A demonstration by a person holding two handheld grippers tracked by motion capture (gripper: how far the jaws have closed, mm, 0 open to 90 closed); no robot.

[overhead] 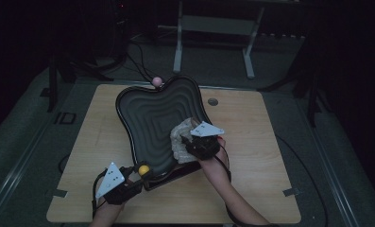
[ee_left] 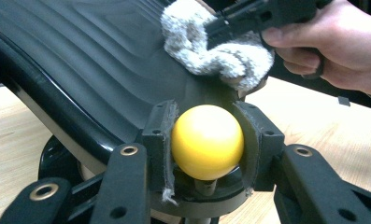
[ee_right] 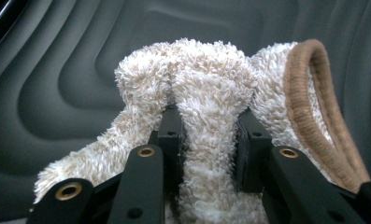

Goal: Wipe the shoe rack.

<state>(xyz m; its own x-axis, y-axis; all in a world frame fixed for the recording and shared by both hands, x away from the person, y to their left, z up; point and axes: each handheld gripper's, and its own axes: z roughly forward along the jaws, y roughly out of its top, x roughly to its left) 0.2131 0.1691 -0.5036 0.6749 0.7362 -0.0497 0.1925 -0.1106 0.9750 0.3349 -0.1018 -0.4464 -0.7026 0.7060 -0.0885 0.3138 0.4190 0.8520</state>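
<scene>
- On the wooden counter (overhead: 251, 142), a black ridged tray (overhead: 149, 118) is tilted up.
- Its yellow ball knob (ee_left: 206, 141) is clamped by the left hand-held gripper (ee_left: 206, 144).
- A fluffy beige cloth (ee_right: 206, 107) is pinched by the right hand-held gripper (ee_right: 210, 140) and pressed against the tray surface.
</scene>
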